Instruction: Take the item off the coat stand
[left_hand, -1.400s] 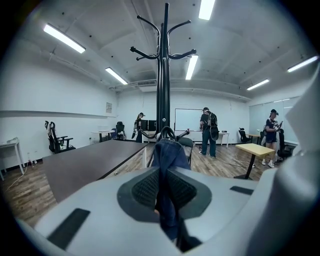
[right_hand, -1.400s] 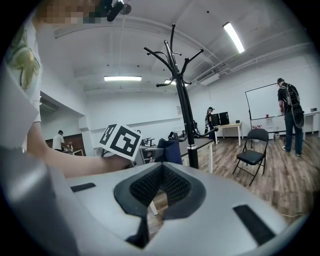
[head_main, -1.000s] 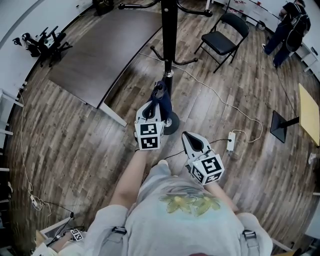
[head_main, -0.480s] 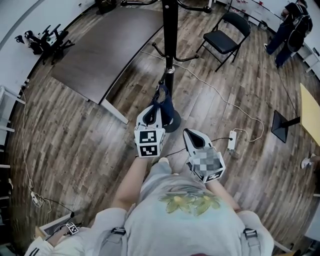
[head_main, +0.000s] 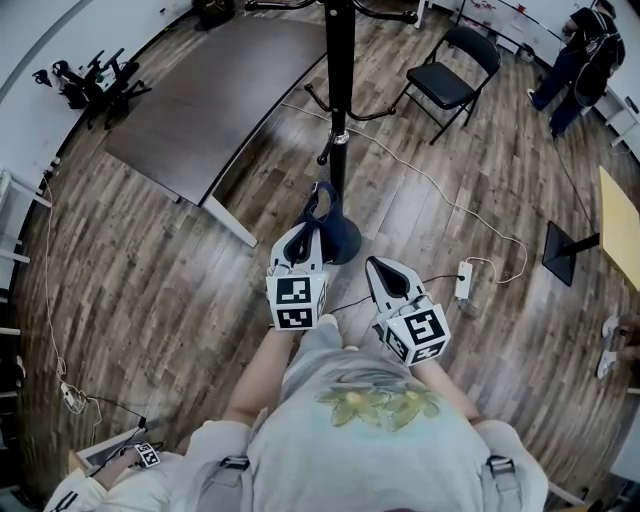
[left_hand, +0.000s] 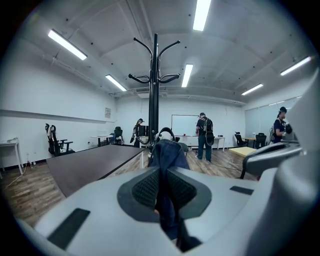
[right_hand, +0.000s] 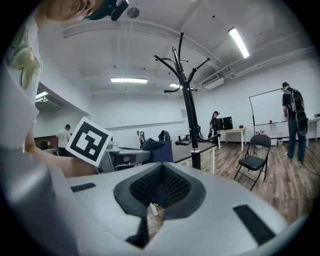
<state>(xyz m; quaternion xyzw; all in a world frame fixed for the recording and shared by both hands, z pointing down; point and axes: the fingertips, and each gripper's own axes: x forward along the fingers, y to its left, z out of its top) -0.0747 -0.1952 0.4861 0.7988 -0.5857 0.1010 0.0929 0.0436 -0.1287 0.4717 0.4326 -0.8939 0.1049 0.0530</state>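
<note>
Pinching a dark blue cloth item (left_hand: 168, 152) between its pads, the left gripper (left_hand: 160, 174) is closed on the fabric, which runs up out of the jaws and ends in a dark loop at the top. From the head view the item (head_main: 322, 207) rises off the left gripper (head_main: 303, 236), just in front of the round base of the coat stand (head_main: 339, 90) and below its low hooks. It appears clear of them, though the loop sits close to the nearest one. In the left gripper view the stand's pole (left_hand: 154, 90) rises right behind the cloth.

The right gripper (head_main: 383, 272) hangs just beside the left one, apart from the item. Its own view shows the jaws pressed together with nothing between them (right_hand: 160, 187) — the coat stand (right_hand: 189, 115) stands ahead of it.

Around them lies a wood floor (head_main: 150, 280), with a dark counter (head_main: 200, 100) to the left of the stand, a folding chair (head_main: 450, 70) to its right, and a white power strip (head_main: 462, 282) on a cable near the right gripper.
</note>
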